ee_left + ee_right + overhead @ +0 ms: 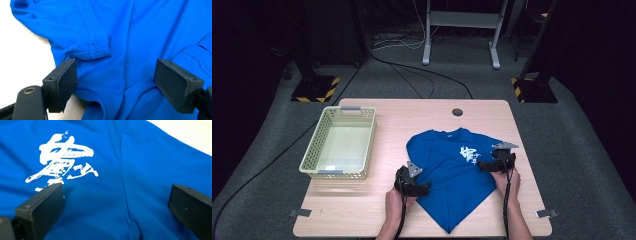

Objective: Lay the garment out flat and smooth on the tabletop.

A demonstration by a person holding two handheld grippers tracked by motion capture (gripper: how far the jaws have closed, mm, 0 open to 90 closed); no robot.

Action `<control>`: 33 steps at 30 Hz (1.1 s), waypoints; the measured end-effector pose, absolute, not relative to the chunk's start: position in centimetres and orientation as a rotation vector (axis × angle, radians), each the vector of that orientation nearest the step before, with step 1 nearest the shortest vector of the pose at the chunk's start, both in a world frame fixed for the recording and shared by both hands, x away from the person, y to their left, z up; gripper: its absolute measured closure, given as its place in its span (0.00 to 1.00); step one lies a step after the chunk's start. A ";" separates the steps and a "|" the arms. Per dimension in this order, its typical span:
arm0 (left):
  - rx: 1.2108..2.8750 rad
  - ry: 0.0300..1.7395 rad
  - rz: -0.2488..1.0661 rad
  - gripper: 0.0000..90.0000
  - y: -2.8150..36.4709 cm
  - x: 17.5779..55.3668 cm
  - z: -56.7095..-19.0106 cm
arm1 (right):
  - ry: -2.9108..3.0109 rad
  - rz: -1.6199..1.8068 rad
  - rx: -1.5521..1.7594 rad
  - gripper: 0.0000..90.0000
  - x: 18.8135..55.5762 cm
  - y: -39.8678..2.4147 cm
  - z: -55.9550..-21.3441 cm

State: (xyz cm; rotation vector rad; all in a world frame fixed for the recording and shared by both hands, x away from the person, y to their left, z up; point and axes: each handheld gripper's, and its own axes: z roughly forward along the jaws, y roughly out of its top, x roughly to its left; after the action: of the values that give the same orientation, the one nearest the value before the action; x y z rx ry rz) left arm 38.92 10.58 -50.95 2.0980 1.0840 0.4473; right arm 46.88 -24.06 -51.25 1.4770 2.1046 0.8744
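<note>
High view: a blue T-shirt (452,172) is laid flat on the right half of the surface (387,220), turned diagonally, collar toward the far edge and a hem corner pointed at the near edge; the long axis is run from far centre to near centre. A white print (468,154) is seen on its right part. The left claw (424,189) is placed at the shirt's left edge, the right claw (482,164) on the shirt's right part beside the print. In the left gripper view, the left claw is held apart over a folded sleeve (96,47), fabric between the jaws, no pad pressed. In the right gripper view, the right claw is also held apart, nothing clamped. A cream basket (314,162) is set at the left; bare wood is left between it and the shirt.
</note>
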 end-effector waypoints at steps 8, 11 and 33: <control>2.038 1.119 0.401 0.17 11.7 39.3 -49.6 | 2.106 0.875 1.476 0.00 46.9 -24.1 -51.2; 2.023 1.102 0.426 0.18 11.7 39.7 -48.0 | 2.107 0.875 1.476 0.00 46.9 -24.1 -51.2; 2.213 1.247 0.485 0.40 6.4 49.3 -48.5 | 2.108 0.879 1.474 0.01 46.8 -24.1 -51.2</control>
State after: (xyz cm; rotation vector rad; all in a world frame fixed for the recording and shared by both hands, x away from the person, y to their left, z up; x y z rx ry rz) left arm 49.27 6.38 -48.52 2.2126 1.2468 0.4848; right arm 46.84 -24.07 -51.21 1.4742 2.1075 0.8790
